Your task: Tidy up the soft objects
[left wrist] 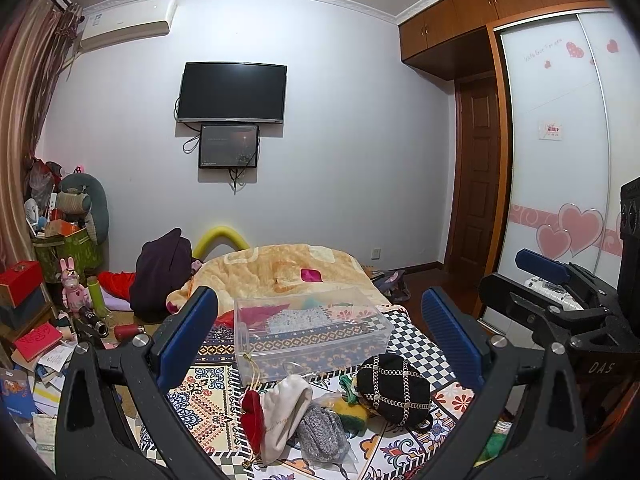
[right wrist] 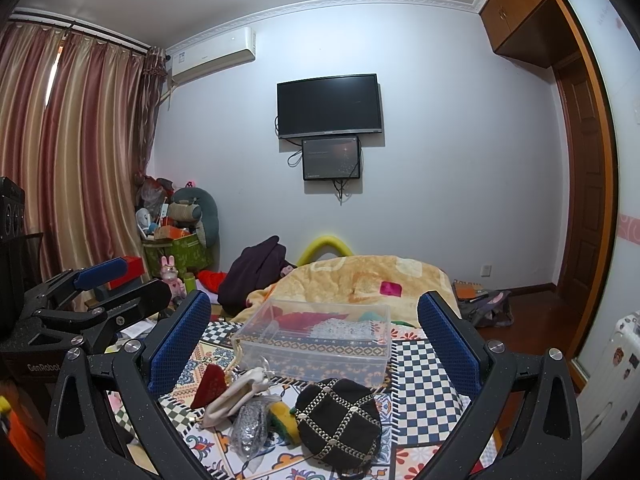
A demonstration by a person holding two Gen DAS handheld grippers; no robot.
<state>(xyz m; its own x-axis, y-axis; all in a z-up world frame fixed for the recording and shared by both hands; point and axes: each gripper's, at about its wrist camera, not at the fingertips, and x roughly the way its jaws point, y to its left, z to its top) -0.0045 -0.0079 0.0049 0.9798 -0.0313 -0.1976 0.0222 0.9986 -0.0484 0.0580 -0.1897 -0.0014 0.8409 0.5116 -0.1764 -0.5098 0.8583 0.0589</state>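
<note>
Both grippers hover above patterned bedspread point(left wrist: 208, 404), nothing grasped. Left gripper point(left wrist: 320, 344): blue-padded fingers spread wide, empty, framing the pile, likely lining up a pick. Left to right in the pile: small red fabric pouch point(left wrist: 253, 412), cream cloth drawstring bag point(left wrist: 286, 412) touching it, grey knit item in clear plastic wrap point(left wrist: 322, 434), yellow-green plush piece point(left wrist: 352, 410), black quilted cap with chain lattice point(left wrist: 394, 388) rightmost. Clear plastic storage box point(left wrist: 312, 336) sits just behind, already holding red and patterned cloth, so probably the destination. Right gripper point(right wrist: 316, 340): fingers equally wide apart, empty, nearest the cap.
</note>
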